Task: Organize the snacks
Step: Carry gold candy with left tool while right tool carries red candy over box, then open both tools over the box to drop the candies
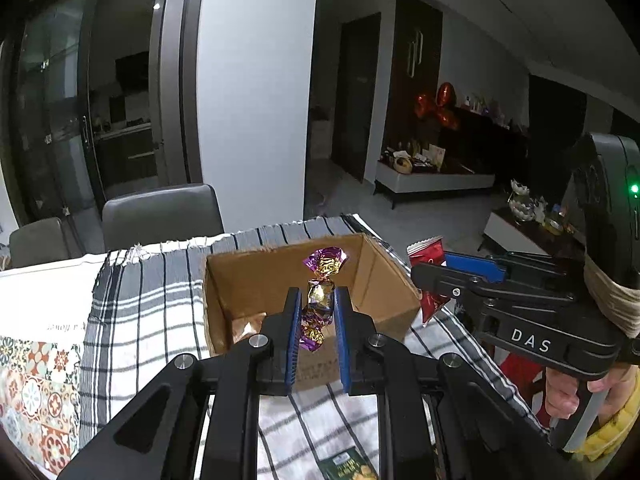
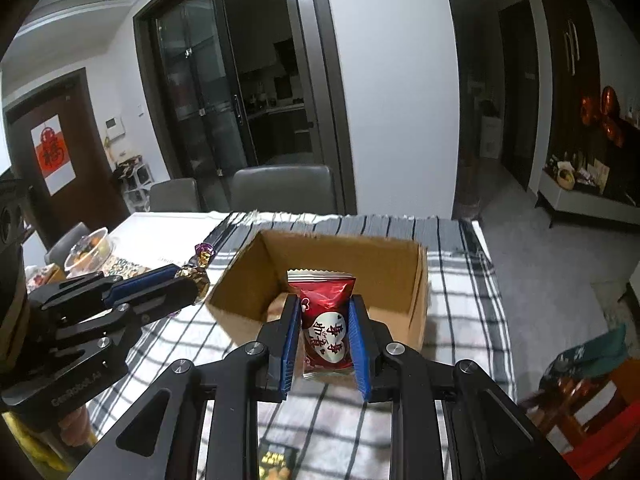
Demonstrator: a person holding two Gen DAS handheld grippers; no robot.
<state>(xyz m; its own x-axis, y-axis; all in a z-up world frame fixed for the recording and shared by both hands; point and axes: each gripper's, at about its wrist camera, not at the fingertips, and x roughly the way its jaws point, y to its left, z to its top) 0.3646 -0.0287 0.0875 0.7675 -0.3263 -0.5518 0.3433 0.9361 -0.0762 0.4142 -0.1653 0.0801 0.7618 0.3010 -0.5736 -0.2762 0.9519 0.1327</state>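
Left gripper (image 1: 317, 316) is pinching a purple-gold candy (image 1: 320, 300) over the near edge of the cardboard box (image 1: 248, 280). Over at 3 o'clock, right gripper (image 2: 325, 332) is clamped on a red snack packet (image 2: 326, 320), also by the box, on the checkered cloth (image 2: 460, 280).

Both grippers: black frames, silver screws, ribbed blue pads (image 1: 295, 332). Right gripper (image 1: 440, 276) bore "DAS" lettering, green LED, apparently tape-wrapped; yellow sleeve.
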